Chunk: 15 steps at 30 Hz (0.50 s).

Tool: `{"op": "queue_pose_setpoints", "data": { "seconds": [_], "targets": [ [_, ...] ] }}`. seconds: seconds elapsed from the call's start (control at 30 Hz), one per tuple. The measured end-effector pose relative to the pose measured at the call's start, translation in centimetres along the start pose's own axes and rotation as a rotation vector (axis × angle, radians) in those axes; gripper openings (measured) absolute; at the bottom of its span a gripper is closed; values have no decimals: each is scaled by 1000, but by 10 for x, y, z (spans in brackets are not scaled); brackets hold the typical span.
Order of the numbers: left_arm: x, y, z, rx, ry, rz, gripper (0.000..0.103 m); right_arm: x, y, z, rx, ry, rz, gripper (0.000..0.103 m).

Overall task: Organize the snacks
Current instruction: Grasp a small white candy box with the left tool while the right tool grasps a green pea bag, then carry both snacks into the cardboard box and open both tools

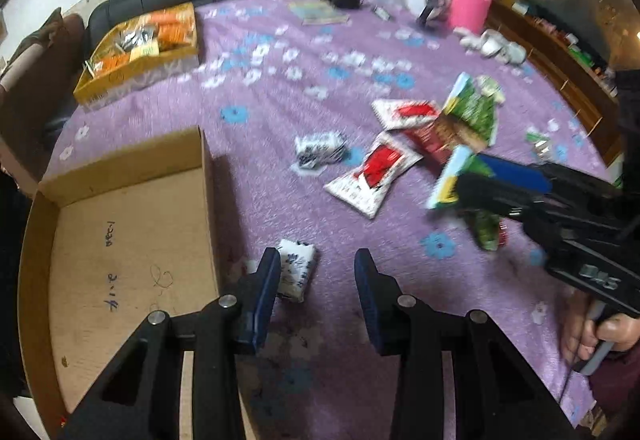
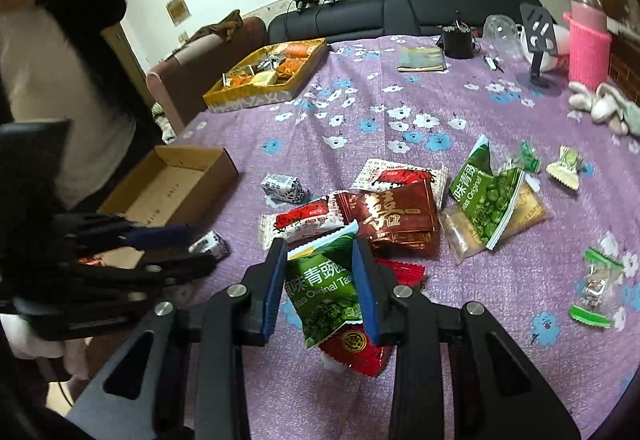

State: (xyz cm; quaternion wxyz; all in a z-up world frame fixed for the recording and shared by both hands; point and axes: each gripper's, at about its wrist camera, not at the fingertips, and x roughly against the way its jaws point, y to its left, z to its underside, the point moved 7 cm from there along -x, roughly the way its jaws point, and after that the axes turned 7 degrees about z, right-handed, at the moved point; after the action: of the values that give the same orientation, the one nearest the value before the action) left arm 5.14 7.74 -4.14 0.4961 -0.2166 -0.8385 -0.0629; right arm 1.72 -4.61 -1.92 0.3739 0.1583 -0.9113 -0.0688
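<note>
My left gripper (image 1: 318,272) stands open over the purple cloth beside the brown cardboard box (image 1: 132,240). A small white-and-blue packet (image 1: 296,270) lies by its left finger (image 1: 266,280); the other finger stands apart from it. My right gripper (image 2: 322,280) is shut on a green pea packet (image 2: 324,288), held above a red packet (image 2: 354,350). From the left wrist view that same gripper (image 1: 472,184) comes in from the right with the green packet (image 1: 446,180). More snacks lie in a pile: red-and-white packets (image 2: 304,222), a dark red one (image 2: 400,220), another green pea packet (image 2: 486,200).
A yellow tray (image 2: 248,98) of orange snacks stands at the far left of the table. A pink container (image 2: 588,48), a phone stand (image 2: 538,52), a black cup (image 2: 458,40) and soft toys (image 2: 600,104) crowd the far right. A person (image 2: 60,80) stands at the left edge.
</note>
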Motion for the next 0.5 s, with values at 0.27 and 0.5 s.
{"op": "queue_pose_setpoints", "data": {
  "seconds": [0.27,0.5],
  "targets": [
    [-14,-1,1,-32,64,-78,11,9,2,-3,-18,-20,-45,35],
    [9,8,-1,52,-41,-71,11,10,-1,-3,-29,-29,-46,35]
  ]
}}
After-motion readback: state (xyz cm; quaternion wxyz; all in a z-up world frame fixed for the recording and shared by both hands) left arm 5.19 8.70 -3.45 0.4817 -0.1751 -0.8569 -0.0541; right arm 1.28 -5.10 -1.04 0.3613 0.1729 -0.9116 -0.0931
